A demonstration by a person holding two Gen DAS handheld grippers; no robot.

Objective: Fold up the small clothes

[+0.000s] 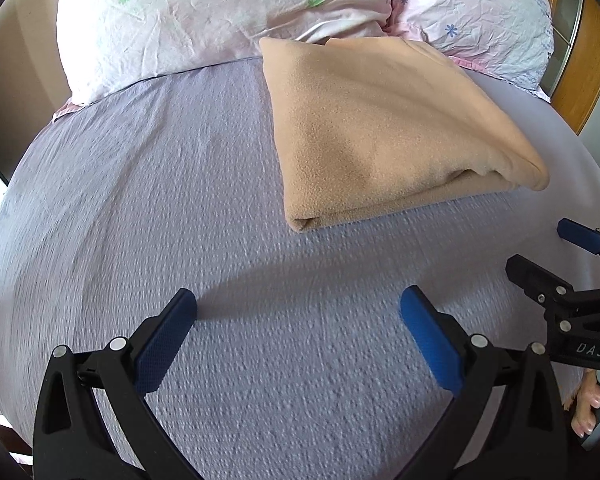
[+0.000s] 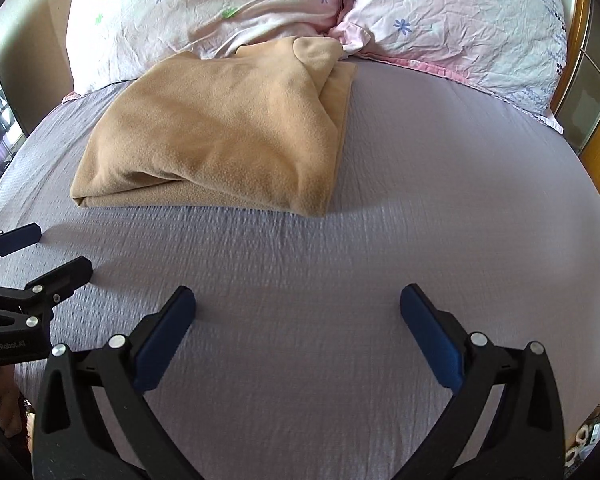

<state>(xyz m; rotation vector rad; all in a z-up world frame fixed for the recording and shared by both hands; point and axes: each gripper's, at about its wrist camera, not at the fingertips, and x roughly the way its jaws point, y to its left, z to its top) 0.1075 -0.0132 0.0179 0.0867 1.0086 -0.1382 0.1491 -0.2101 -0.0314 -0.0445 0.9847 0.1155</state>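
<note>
A tan fleece garment (image 1: 384, 128) lies folded in a thick rectangle on the lilac bedsheet (image 1: 180, 208), its far end against the pillows. It also shows in the right wrist view (image 2: 224, 132). My left gripper (image 1: 298, 308) is open and empty, hovering over bare sheet in front of the garment. My right gripper (image 2: 298, 304) is open and empty, also over bare sheet, to the right of the garment's near edge. Each gripper shows at the edge of the other's view: the right gripper (image 1: 540, 248) and the left gripper (image 2: 48, 250), both open.
Two pink floral pillows (image 1: 220, 12) (image 2: 460, 20) lie along the head of the bed. A wooden cabinet (image 1: 580, 60) stands at the right. The bed's edges curve down at left and right.
</note>
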